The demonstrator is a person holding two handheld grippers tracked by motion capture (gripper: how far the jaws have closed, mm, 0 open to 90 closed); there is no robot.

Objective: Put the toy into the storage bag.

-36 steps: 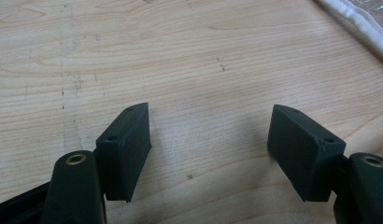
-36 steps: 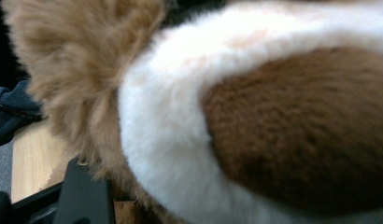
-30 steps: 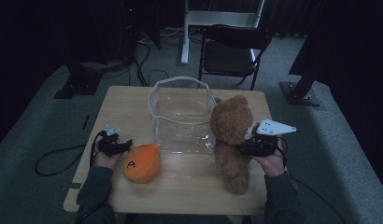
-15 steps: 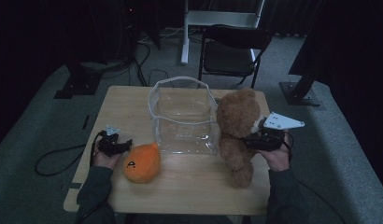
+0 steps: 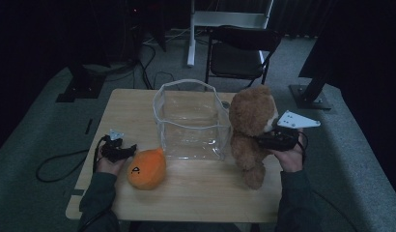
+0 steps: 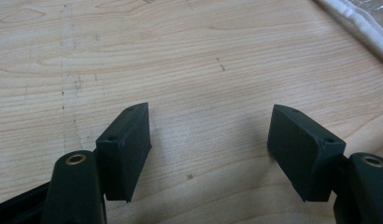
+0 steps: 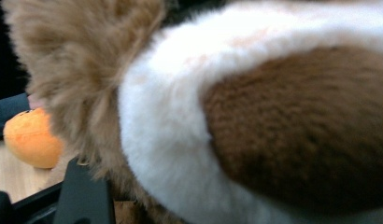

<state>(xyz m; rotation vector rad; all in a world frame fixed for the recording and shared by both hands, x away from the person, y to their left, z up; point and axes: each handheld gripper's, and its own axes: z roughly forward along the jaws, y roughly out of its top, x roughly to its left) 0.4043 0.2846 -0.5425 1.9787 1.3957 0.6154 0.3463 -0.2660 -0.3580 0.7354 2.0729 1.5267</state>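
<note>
High view: a wooden table (image 5: 196,193) carries a clear plastic container (image 5: 191,121) at centre, an orange plush toy (image 5: 147,167) at near left, and a brown teddy bear (image 5: 250,130) upright at the container's right wall. The right gripper (image 5: 263,141) is pressed into the bear's side; the left gripper (image 5: 131,149) rests just beside the orange plush. The container appears empty, so any packing seems not yet begun. Left gripper view: jaws wide apart over bare wood, holding nothing. Right gripper view: bear fur against the lens; whether the jaws are clamped cannot be told. No legible writing or brand.
</note>
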